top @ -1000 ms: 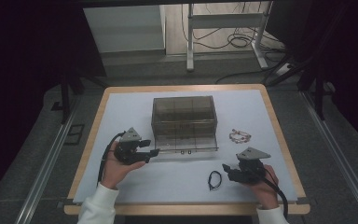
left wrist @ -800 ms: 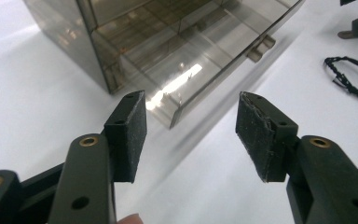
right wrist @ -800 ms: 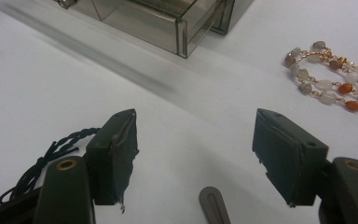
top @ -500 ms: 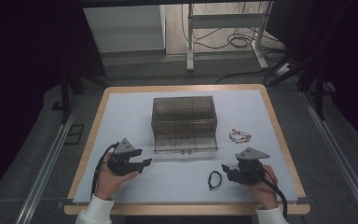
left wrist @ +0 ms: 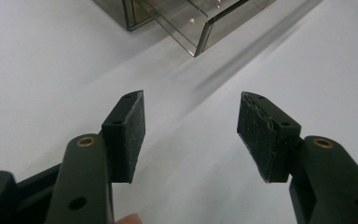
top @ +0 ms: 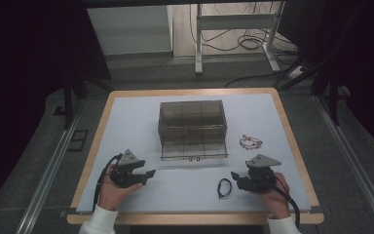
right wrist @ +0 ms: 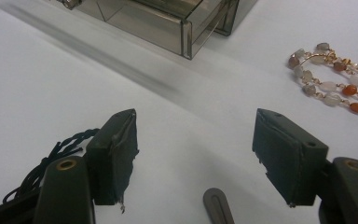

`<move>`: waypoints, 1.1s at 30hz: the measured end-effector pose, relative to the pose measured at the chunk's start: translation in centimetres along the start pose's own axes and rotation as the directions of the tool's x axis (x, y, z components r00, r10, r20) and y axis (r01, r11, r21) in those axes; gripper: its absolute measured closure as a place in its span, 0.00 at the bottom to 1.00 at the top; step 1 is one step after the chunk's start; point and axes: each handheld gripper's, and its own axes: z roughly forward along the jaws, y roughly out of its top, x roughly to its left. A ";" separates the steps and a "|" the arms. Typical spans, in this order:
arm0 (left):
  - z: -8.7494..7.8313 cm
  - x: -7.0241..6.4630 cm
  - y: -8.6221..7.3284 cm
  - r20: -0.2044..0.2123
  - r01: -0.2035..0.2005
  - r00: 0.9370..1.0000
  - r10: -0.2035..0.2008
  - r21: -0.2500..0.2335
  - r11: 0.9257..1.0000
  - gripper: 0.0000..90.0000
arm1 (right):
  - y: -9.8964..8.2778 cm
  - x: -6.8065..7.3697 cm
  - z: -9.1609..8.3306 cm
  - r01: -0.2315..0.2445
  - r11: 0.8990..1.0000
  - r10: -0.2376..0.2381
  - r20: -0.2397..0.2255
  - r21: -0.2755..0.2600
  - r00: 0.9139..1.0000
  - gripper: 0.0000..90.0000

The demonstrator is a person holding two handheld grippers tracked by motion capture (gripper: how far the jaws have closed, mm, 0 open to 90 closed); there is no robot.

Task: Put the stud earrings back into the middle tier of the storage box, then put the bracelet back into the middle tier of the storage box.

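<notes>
The left claw [top: 148,174] sits low over the table [top: 126,112] at about 7 o'clock, its jaws apart with nothing between them; in the left gripper view [left wrist: 191,135] bare white surface shows between the pads. The right claw [top: 234,178] rests at about 5 o'clock, jaws likewise apart and holding nothing, as the right gripper view [right wrist: 196,158] shows. Just beside it, toward 6 o'clock, lies a black cord [top: 224,187], whose twisted strand [right wrist: 51,156] shows just beside one jaw. At the table's centre stands a smoky clear box [top: 191,119] with its bottom drawer [top: 193,150] pulled out toward the person. A bead bracelet [top: 251,142] lies at about 3 o'clock from the box, well apart from both claws.
</notes>
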 end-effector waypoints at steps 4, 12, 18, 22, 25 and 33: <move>0.1 0.2 -0.2 -0.002 0.002 1.000 -0.002 0.004 1.000 0.46 | 0.0 0.0 0.0 0.001 1.000 -0.001 0.001 0.002 1.000 0.34; 0.3 0.2 -0.3 0.000 -0.002 1.000 0.002 0.014 1.000 0.45 | 0.2 0.2 -0.3 0.005 1.000 -0.005 0.005 -0.007 1.000 0.34; 0.4 0.2 -0.2 0.008 0.002 1.000 -0.002 0.018 1.000 0.44 | 0.2 0.3 -0.4 0.006 1.000 -0.006 0.008 -0.007 1.000 0.34; 0.4 0.2 -0.3 0.007 -0.006 1.000 0.006 0.020 1.000 0.43 | 0.3 0.3 -0.7 0.008 1.000 -0.008 0.011 -0.013 1.000 0.34; 0.5 0.1 -0.3 0.008 0.001 1.000 -0.001 0.021 1.000 0.43 | 0.6 0.3 -0.9 0.010 1.000 -0.010 0.013 -0.023 1.000 0.34; 0.4 0.3 -0.6 0.008 0.009 1.000 -0.009 0.026 1.000 0.43 | 1.1 0.1 -0.9 0.002 1.000 -0.001 0.013 -0.017 1.000 0.34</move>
